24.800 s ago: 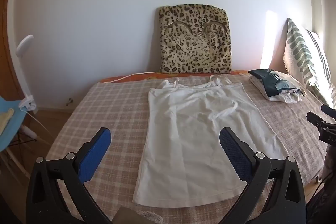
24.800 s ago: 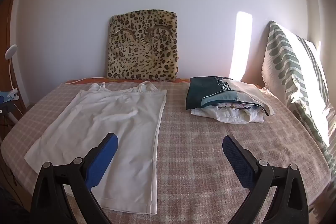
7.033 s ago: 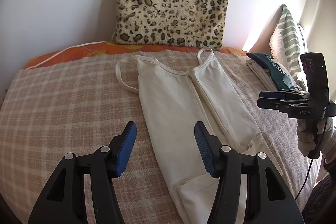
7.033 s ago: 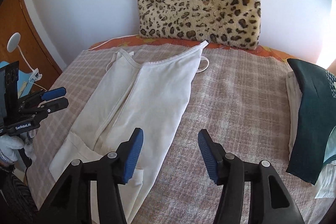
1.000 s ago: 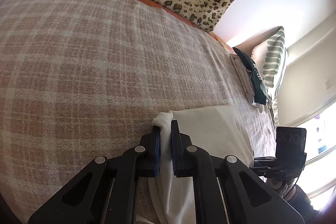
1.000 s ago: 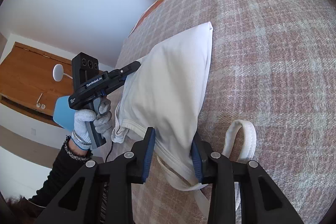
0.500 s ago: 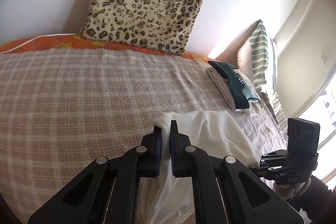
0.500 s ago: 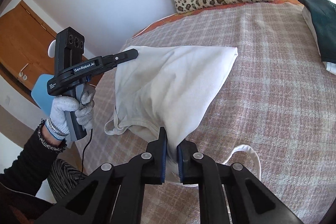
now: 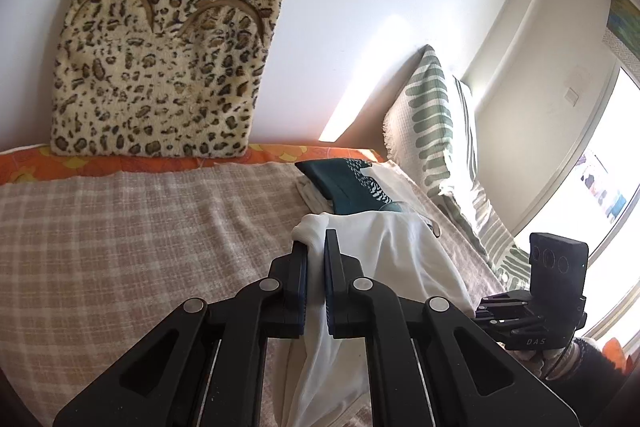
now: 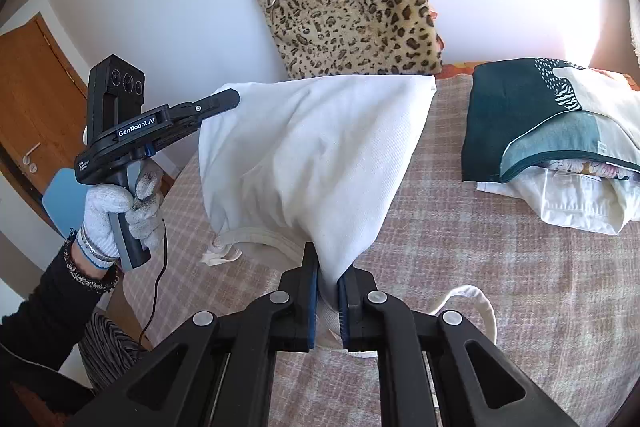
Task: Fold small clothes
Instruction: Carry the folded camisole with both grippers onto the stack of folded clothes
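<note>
Gripping opposite corners, both tools hold the folded white cotton camisole (image 10: 316, 163) above the bed's pink-and-beige checked blanket (image 10: 500, 259). The left tool (image 9: 316, 255) is clamped shut on a bunched fabric corner; the camisole drapes away from it toward the right tool (image 10: 328, 283), which is likewise clamped shut on a lower corner. One white strap loop (image 10: 476, 303) lies on the checked blanket beside the right tool. A stack of folded garments topped by a dark teal printed cloth (image 10: 532, 123) rests on the blanket, beyond the camisole. A leopard-print plush cushion (image 9: 160, 55) leans against the white wall behind the blanket. A green-and-white striped pillow (image 9: 436, 131) stands beside the stack.
</note>
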